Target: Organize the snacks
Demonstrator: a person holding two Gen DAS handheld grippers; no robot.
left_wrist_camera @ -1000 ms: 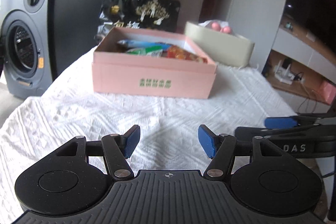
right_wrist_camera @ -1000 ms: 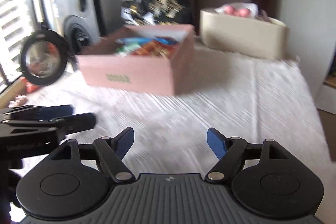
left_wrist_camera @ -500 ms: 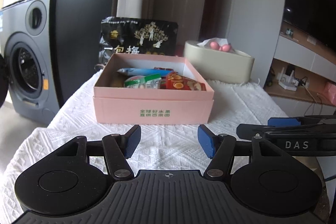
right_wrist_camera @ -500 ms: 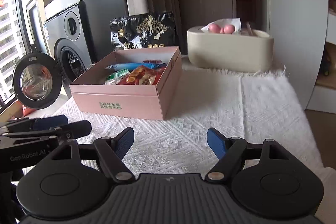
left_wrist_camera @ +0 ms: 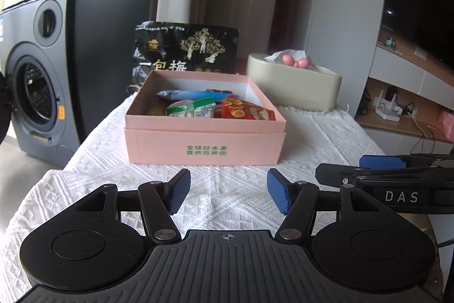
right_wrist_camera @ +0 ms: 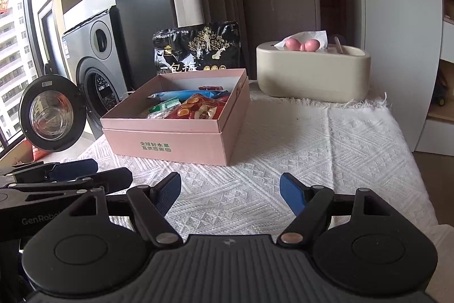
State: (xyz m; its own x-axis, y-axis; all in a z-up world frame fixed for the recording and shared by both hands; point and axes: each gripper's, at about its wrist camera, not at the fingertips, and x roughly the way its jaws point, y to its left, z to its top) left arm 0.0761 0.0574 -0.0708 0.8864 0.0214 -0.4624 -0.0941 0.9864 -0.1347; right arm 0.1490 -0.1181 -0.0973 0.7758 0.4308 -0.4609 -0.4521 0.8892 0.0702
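Observation:
A pink open box point(left_wrist_camera: 204, 145) point(right_wrist_camera: 170, 141) sits on the white tablecloth and holds several snack packets: a red one point(left_wrist_camera: 247, 111) point(right_wrist_camera: 198, 110), a green one point(left_wrist_camera: 193, 108) and a blue one point(left_wrist_camera: 187, 94). A large black snack bag point(left_wrist_camera: 187, 53) point(right_wrist_camera: 198, 50) stands upright behind the box. My left gripper point(left_wrist_camera: 228, 193) is open and empty, low over the cloth in front of the box. My right gripper point(right_wrist_camera: 229, 193) is open and empty, beside the left gripper and to its right; it shows side-on in the left wrist view point(left_wrist_camera: 374, 169).
A beige tissue box point(left_wrist_camera: 295, 85) point(right_wrist_camera: 312, 73) with pink balls on top stands at the back right of the table. A washing machine point(left_wrist_camera: 34, 81) point(right_wrist_camera: 93, 70) with its door open is left of the table. The white cloth point(right_wrist_camera: 340, 149) hangs over the table edges.
Both grippers have pulled back and steadied, levelling out so the box sits farther off and lower in view. Both stay open and empty.

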